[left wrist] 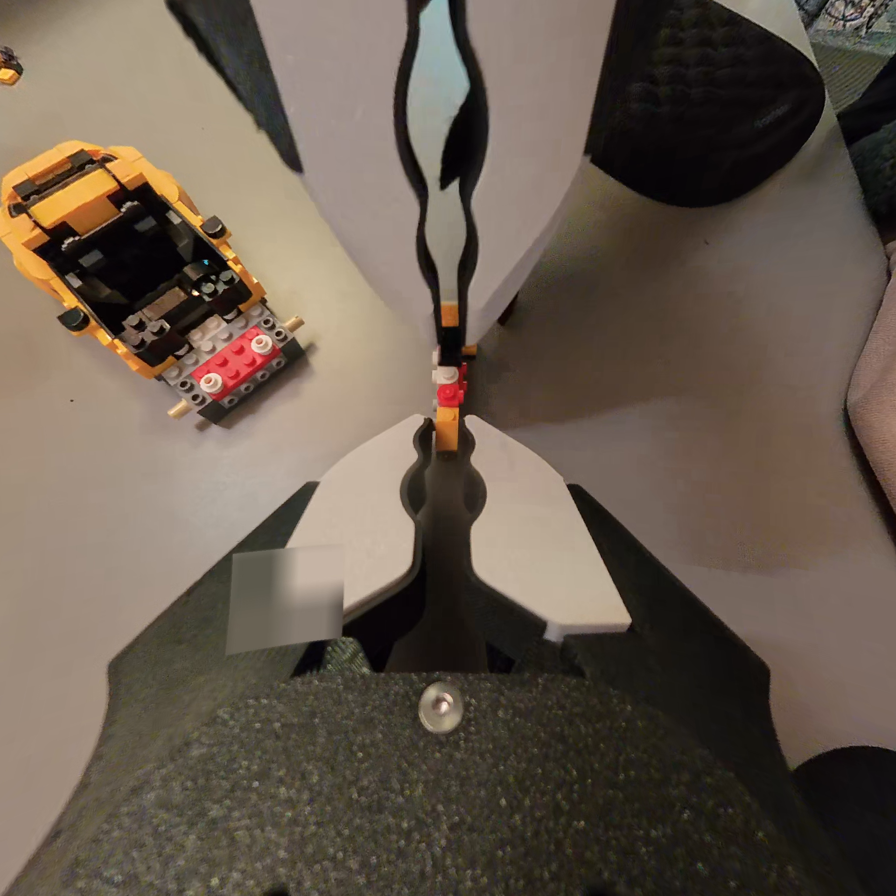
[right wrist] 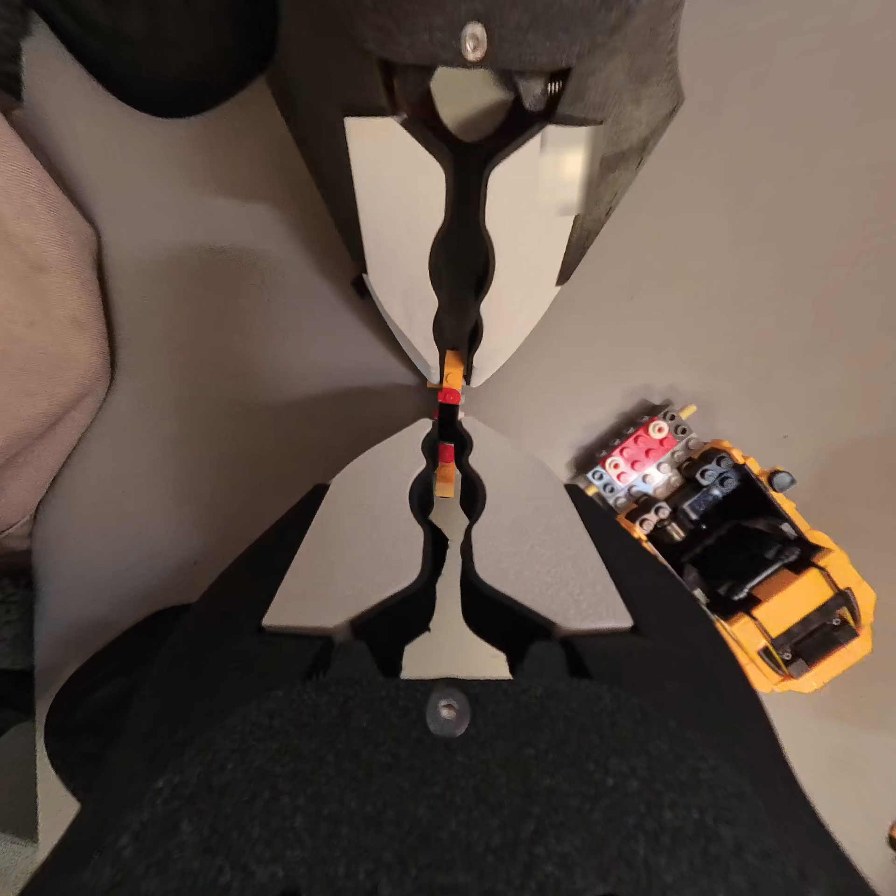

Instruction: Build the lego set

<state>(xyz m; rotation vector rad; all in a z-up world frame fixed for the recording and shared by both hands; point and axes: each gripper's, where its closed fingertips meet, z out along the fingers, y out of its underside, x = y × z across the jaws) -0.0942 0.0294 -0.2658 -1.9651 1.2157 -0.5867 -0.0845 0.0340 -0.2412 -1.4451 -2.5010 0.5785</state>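
Left gripper (left wrist: 445,431) up close, jaws clenched on one orange end of a small brick strip (left wrist: 450,383). Right gripper (right wrist: 448,451) meets it head-on, jaws clamped on the strip's other end, so the orange, red, white and black piece hangs between both above the grey surface (left wrist: 145,485). Off to the side sits the half-built orange car (left wrist: 131,271), roof open, red plate on its studded end.

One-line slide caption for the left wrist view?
Both grippers, left and right, clamp one small brick strip; unfinished yellow car lies aside.
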